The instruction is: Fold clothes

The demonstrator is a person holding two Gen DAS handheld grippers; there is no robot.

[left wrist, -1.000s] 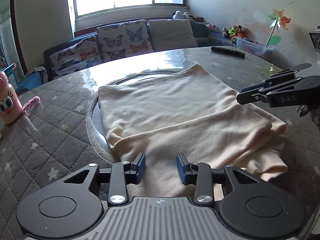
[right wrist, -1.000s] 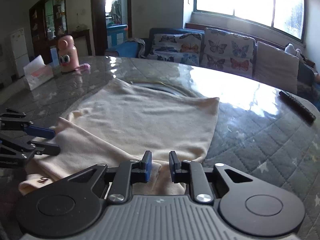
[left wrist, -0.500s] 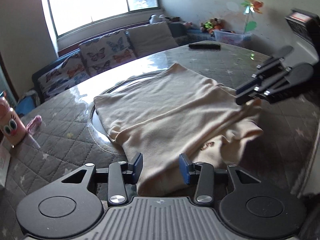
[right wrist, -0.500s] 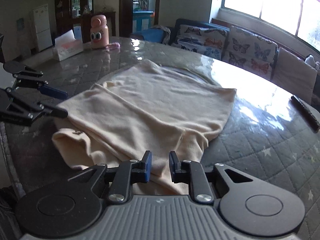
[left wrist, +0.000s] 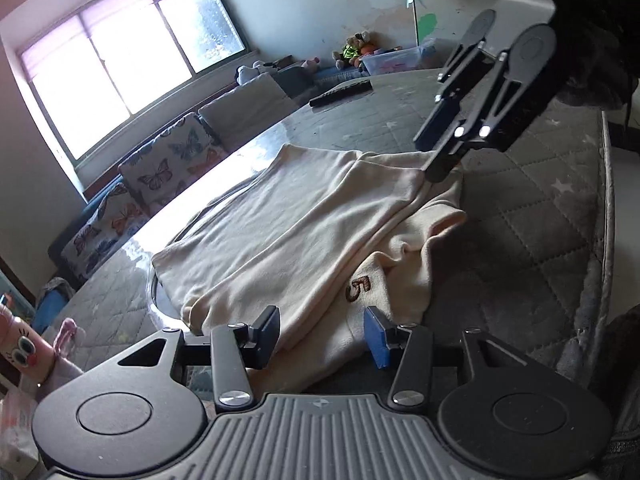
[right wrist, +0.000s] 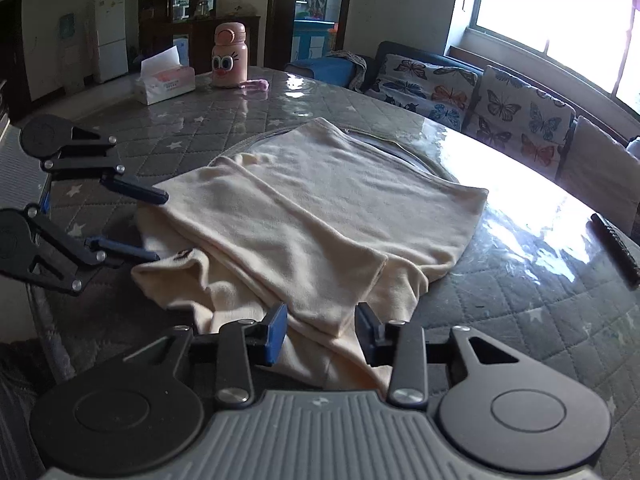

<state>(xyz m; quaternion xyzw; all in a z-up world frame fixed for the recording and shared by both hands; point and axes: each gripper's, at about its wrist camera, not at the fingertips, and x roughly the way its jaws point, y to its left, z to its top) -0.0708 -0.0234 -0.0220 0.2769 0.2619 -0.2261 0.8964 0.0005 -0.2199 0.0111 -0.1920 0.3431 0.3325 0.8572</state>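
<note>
- On the quilted table (right wrist: 520,320), your cream garment (right wrist: 320,224) lies part-folded, one layer doubled over the near edge.
- Your left gripper (left wrist: 322,334) has just been opening; its pads stand apart, clear of the cloth between them.
- Your right gripper (right wrist: 322,330) has also just spread, releasing the fold.
- That fold looks set; the rumpled near-left corner probably needs tidying next.

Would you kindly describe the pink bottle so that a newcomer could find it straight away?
Start at the round table with the grey quilted cover. On its far side from the cream garment, beside the tissue box, stands the pink bottle. It alone has cartoon eyes and a beak.
</note>
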